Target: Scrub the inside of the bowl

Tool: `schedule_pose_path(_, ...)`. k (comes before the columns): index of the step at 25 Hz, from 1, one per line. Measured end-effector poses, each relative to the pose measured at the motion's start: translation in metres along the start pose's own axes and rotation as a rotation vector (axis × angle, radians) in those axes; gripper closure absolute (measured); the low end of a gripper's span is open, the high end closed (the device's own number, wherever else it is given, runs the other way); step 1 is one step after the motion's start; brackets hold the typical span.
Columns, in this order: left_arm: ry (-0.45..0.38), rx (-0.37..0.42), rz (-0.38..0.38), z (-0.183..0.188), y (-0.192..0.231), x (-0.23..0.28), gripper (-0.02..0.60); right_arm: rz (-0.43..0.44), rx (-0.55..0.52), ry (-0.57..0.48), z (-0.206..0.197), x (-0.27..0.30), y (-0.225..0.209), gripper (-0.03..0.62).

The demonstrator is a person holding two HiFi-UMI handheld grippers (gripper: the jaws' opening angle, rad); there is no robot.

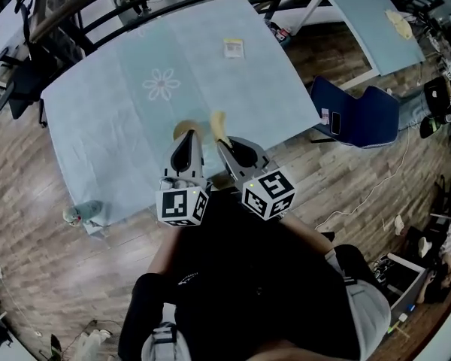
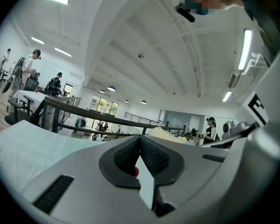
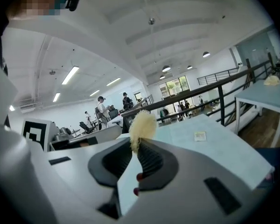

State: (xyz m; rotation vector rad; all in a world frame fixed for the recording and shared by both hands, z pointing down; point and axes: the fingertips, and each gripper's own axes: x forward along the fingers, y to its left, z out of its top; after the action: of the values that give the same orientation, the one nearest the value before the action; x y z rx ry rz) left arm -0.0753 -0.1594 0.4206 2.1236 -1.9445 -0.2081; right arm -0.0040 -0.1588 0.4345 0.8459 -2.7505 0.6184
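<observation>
Head view: a tan bowl (image 1: 182, 129) is showing on the near side of the flower print (image 1: 161, 85), right at the left gripper's (image 1: 185, 140) tips. The right gripper (image 1: 224, 143) is carrying a yellow scrubber (image 1: 219, 122) just beside the bowl.

Left gripper view: the jaws are pressing together with nothing between them, and the bowl is not showing.

Right gripper view: the jaws are pinching the scrubber, its tuft poking past the tips.

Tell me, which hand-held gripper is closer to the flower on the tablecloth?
Left. The flower print lies ahead and slightly to the left of the left hand-held gripper. The right hand-held gripper is beside the left one, farther off to the right of the flower.
</observation>
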Motion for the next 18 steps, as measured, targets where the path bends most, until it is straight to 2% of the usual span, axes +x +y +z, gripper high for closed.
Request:
schedule_pose_path(5, -0.045, 0.009, 0.052, 0.006, -0.032, 0.001, 0.568, 0.005, -0.103, -0.093, 0.023, -0.027, -0.013, 0.553)
schedule_pose_path(9, -0.046, -0.017, 0.082, -0.004, -0.067, 0.008, 0.568, 0.028, -0.125, -0.082, 0.022, -0.051, -0.035, 0.553)
schedule_pose_path(14, -0.045, -0.020, 0.125, -0.015, -0.103, 0.011, 0.568, 0.096, -0.157, -0.074, 0.020, -0.074, -0.052, 0.553)
schedule_pose_path(18, -0.051, -0.024, 0.196, -0.026, -0.125, 0.006, 0.567, 0.165, -0.179, -0.051, 0.015, -0.089, -0.064, 0.553)
